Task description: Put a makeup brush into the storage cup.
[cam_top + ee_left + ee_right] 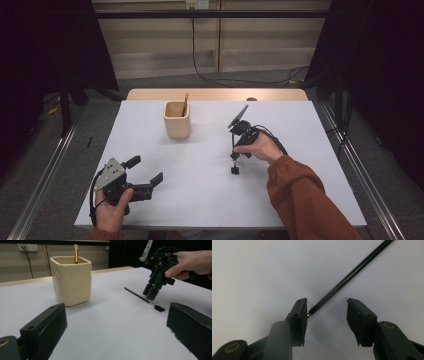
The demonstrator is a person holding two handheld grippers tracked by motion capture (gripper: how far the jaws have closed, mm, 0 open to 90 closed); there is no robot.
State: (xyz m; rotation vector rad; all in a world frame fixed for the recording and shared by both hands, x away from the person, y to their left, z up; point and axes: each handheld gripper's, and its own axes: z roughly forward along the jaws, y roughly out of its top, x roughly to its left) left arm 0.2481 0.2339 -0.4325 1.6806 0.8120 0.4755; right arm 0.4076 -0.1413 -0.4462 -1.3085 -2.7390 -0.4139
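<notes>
A thin black stick-like brush (235, 170) lies flat on the white table (200, 200), right of centre. My right gripper (234, 156) points down over it, held by a hand in a rust-orange sleeve. In the right gripper view the brush (352, 273) runs between the jaws of my right gripper (327, 306), close against the left pad. The jaws stand apart and do not clamp it. The left gripper view shows the brush (140, 296) under the right gripper (151, 292). My left gripper (146, 170) rests open near the front left, with nothing in it (115, 332).
A cream square cup (177, 121) stands at the back centre of the table with a gold-handled brush (76, 253) upright in it. The same cup (71, 280) looks large in the left gripper view. Metal rails run along both sides of the table.
</notes>
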